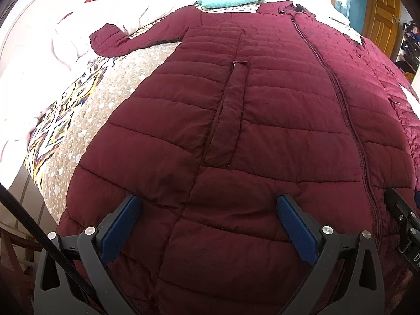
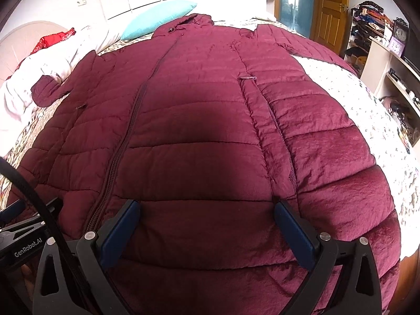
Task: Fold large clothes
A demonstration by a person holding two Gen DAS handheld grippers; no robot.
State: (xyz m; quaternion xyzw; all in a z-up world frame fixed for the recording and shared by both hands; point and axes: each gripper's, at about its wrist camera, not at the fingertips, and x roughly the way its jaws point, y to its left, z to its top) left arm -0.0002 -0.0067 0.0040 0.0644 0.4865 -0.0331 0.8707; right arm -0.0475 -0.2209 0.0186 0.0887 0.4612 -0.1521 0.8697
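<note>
Bed [image 1: 105, 99]: patterned quilt, white bedding piled far left
Coat [image 1: 236, 120]: maroon quilted, spread flat front-up on bed, zipped – hood far, hem near
Pillow [image 2: 157, 23]: teal, far, just beyond hood
Left gripper [image 1: 207, 204]: fingers spread wide, empty – above hem, left of zipper
Right gripper [image 2: 206, 210]: released, nothing held, above hem right of zipper
</note>
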